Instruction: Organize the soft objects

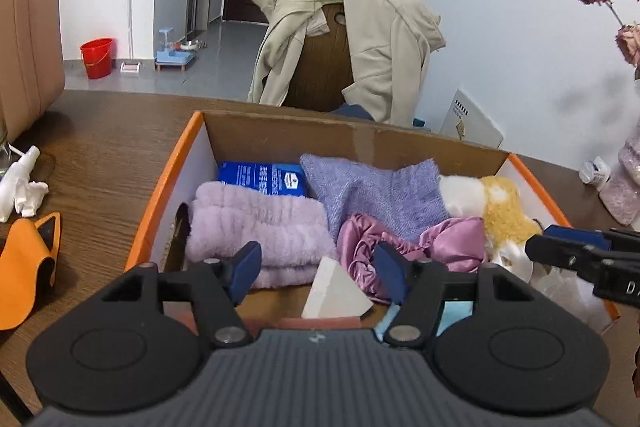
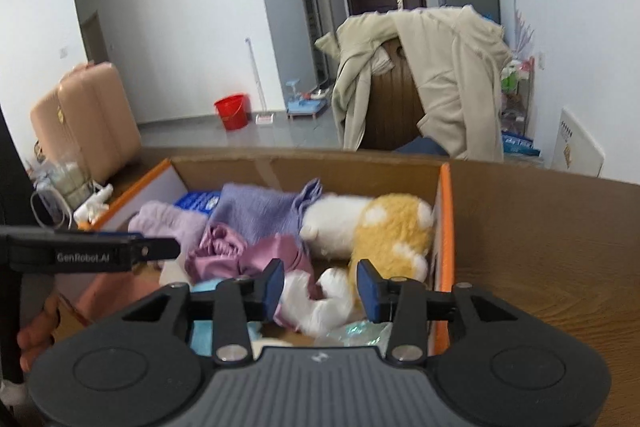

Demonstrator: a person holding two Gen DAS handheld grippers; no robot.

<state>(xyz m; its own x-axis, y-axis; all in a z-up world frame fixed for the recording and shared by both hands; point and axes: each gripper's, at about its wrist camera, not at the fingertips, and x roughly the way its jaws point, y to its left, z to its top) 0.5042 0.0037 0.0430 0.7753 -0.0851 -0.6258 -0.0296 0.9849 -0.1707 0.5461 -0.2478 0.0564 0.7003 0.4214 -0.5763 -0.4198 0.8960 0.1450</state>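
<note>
Soft things sit in a cardboard box (image 1: 280,129) on a wooden table (image 1: 112,147).

Inside lie a fluffy lilac towel (image 1: 256,231), a purple knit cloth (image 1: 376,195), a shiny pink satin piece (image 1: 400,247) and a yellow-and-white plush toy (image 2: 384,231). The left gripper (image 1: 316,273) is spread apart and holds nothing. The right gripper (image 2: 320,289) is spread too, just above the toy's white paw.

Orange-edged box (image 1: 168,183) — lilac towel (image 1: 256,227)

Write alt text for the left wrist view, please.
An orange-edged cardboard box on a wooden table holds a folded lilac towel, a purple knit cloth, pink satin fabric and a yellow-white plush toy. The left gripper hangs over it, jaws open and empty.
</note>
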